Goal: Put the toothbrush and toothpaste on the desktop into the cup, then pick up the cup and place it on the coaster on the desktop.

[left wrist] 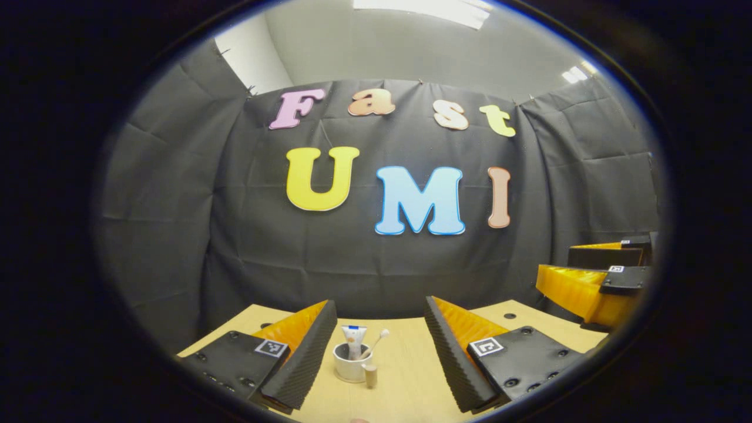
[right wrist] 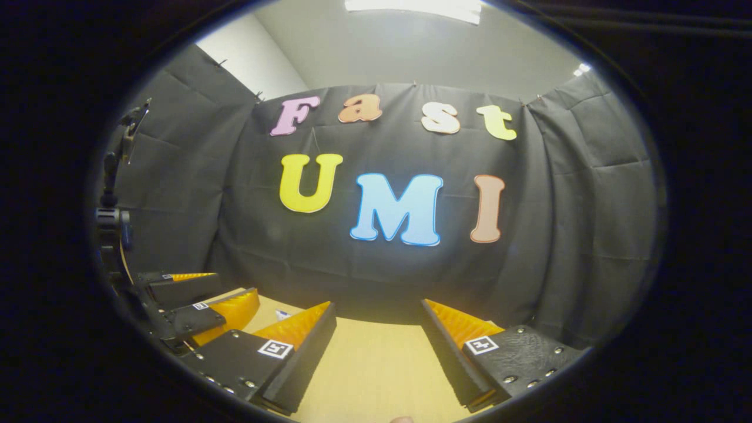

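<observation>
Cup dead ahead of my left gripper point(left wrist: 376, 346), both grippers spread wide and empty.
I'm seeing the white cup point(left wrist: 350, 365) standing upright on the desk point(left wrist: 405, 376) between the left fingers, toothpaste point(left wrist: 354, 341) and toothbrush point(left wrist: 376, 342) leaning inside it; my right gripper point(right wrist: 376, 346) is facing bare desk, farther off.

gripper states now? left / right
Left gripper: open, holding nothing; the cup with toothpaste and toothbrush stands ahead between its fingers, untouched.
Right gripper: open, empty.
</observation>
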Motion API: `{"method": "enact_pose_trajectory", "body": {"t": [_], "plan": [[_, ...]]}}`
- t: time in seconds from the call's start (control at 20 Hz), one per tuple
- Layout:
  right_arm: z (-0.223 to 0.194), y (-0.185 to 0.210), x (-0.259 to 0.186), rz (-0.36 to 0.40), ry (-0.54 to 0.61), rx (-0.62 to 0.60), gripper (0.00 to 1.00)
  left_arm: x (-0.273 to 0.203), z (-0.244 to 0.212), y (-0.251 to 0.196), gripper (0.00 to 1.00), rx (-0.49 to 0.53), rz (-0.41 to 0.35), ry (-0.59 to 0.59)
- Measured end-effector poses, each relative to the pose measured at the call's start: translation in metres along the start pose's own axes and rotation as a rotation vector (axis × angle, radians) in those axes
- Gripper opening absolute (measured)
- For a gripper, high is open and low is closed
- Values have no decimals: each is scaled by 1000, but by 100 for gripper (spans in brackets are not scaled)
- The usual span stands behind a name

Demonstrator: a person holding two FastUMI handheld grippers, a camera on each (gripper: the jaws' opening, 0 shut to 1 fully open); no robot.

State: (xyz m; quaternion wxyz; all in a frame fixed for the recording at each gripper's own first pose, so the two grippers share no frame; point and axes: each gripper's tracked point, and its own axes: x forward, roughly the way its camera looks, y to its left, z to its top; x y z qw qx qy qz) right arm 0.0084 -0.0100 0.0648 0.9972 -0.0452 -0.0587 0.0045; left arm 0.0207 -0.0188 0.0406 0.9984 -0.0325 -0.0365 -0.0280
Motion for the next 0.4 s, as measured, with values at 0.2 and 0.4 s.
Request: {"method": "enact_pose_trajectory", "body": {"t": [0.2, 0.4], "plan": [[4, 4, -3, 20, -4, 18, 91, -8, 12, -5, 92, 5, 3, -20], [2, 5, -5, 30, -1, 5, 91, -17, 17, -2, 92, -15, 16, -28]]}}
